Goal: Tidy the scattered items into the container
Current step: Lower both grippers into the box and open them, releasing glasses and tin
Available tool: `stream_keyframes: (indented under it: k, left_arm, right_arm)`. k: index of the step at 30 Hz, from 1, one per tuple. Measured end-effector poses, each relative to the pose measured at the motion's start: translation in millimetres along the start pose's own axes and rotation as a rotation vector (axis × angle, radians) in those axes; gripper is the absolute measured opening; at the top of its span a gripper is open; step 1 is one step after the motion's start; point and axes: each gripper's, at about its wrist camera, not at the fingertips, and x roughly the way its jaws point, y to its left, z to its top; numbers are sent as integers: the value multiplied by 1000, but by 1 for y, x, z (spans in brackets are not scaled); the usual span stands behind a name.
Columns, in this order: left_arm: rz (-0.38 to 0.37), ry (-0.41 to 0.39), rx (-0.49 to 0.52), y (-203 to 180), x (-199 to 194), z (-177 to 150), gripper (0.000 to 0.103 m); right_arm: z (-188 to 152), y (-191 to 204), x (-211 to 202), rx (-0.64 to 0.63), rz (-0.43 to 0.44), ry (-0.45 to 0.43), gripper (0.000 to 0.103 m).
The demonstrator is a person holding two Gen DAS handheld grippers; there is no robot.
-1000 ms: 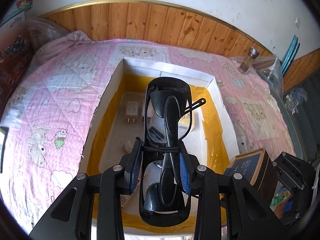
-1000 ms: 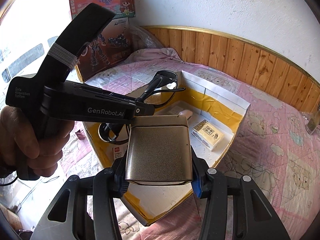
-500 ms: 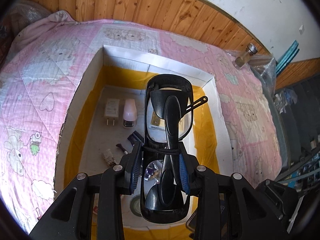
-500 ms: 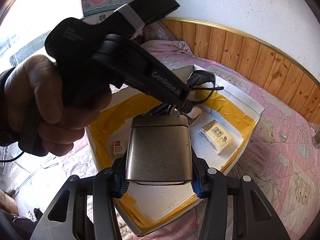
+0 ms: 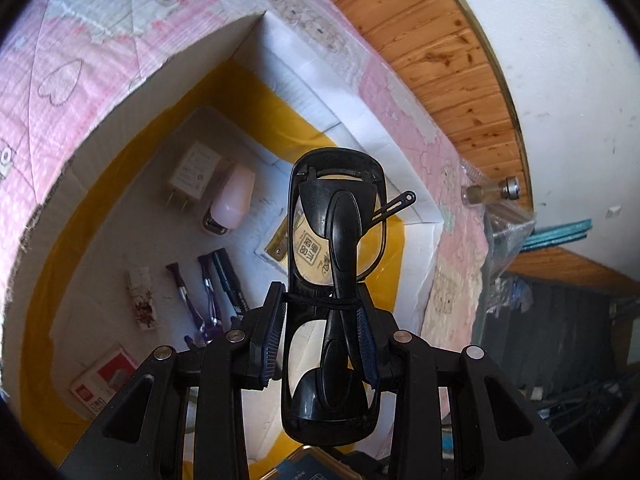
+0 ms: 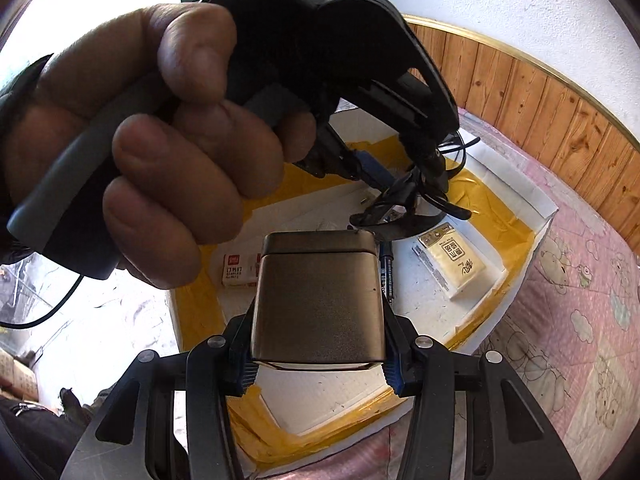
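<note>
Left gripper (image 5: pixel 322 340) pinches black-framed folded glasses (image 5: pixel 334 280); right gripper (image 6: pixel 318 354) clamps a bronze rectangular metal tin (image 6: pixel 318 300); white yellow-taped box (image 6: pixel 516 236) beneath both.

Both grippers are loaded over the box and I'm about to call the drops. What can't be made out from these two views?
- Left wrist view: box floor under the folded black glasses is hidden; the yellow tissue packet shows only through a lens.
- Left wrist view: the bronze metal tin is cut off by the bottom edge.
- Right wrist view: the tin and the hand on the left gripper hide the white box's left and middle floor.
</note>
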Motion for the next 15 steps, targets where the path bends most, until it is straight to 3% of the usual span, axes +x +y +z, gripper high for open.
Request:
stream_keyframes:
  k: [8,15]
  left_arm:
    - [17,32,-129,8,22,7,35]
    - [68,63,-162,14,38,9,35]
  right_arm:
    - [-2,-7,12,-43,42,53,50]
    - [-3,-5,16,-82,61,57,50]
